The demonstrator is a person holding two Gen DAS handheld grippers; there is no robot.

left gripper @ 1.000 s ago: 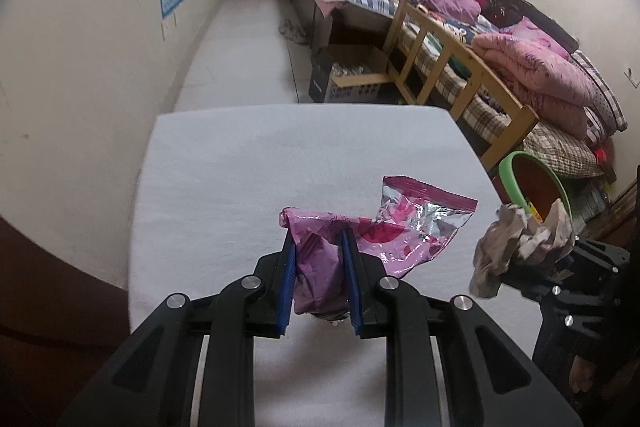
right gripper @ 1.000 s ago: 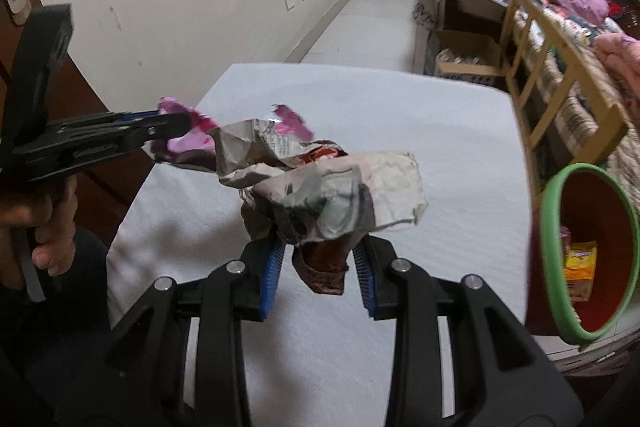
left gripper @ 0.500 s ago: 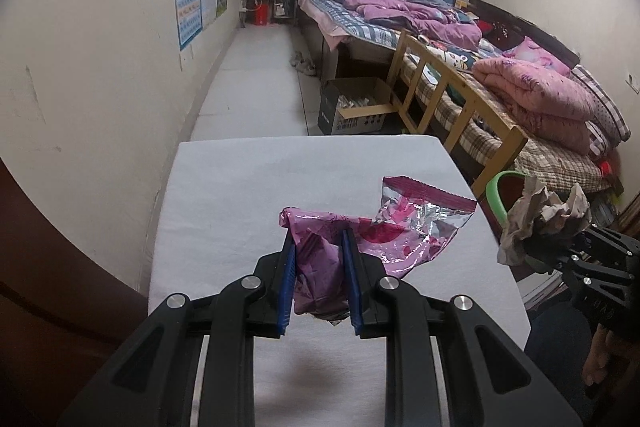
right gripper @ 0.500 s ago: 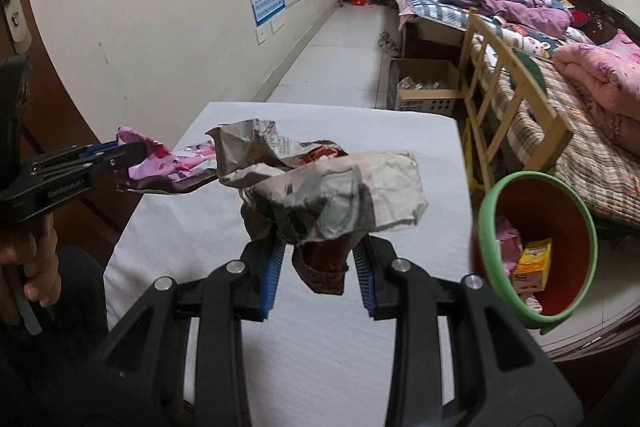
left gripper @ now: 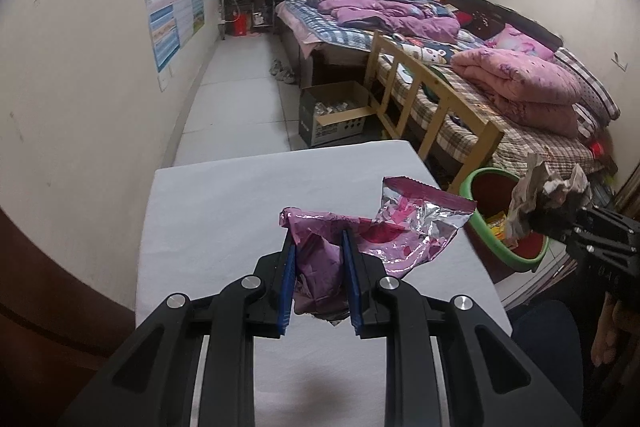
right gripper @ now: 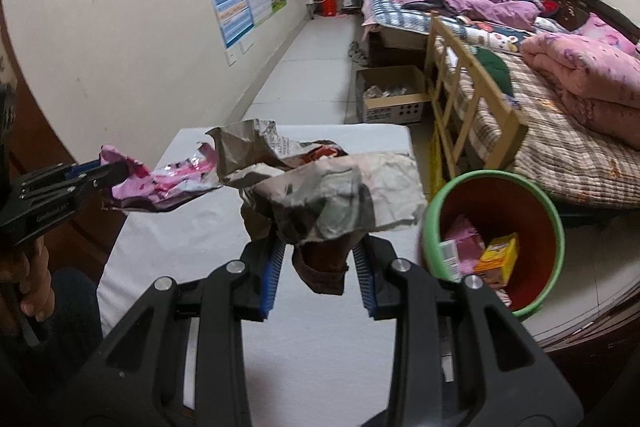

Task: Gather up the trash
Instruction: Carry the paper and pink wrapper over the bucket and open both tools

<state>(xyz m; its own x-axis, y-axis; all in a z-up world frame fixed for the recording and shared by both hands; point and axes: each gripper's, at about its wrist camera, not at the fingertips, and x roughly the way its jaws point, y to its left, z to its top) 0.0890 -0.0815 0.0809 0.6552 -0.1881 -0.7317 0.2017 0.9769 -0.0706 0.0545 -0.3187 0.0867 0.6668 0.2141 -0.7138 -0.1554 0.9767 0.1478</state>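
My left gripper (left gripper: 318,259) is shut on a crumpled pink foil wrapper (left gripper: 384,231) and holds it above the white table (left gripper: 224,203). My right gripper (right gripper: 318,259) is shut on a wad of crumpled newspaper (right gripper: 332,195), held above the table's right side. The red bin with a green rim (right gripper: 496,235) stands on the floor just right of the table; it holds a yellow carton and other wrappers. In the left wrist view the newspaper (left gripper: 536,195) hangs over the bin (left gripper: 504,223). In the right wrist view the left gripper (right gripper: 92,179) and the pink wrapper (right gripper: 168,183) are at the left.
A wooden bed frame (left gripper: 436,107) with pink quilts runs along the right. A cardboard box (left gripper: 336,115) sits on the floor beyond the table. A wall with posters (left gripper: 172,11) is on the left.
Both grippers have risen and pulled back with their loads. The right gripper has moved right, so the newspaper now hangs nearer the bin.
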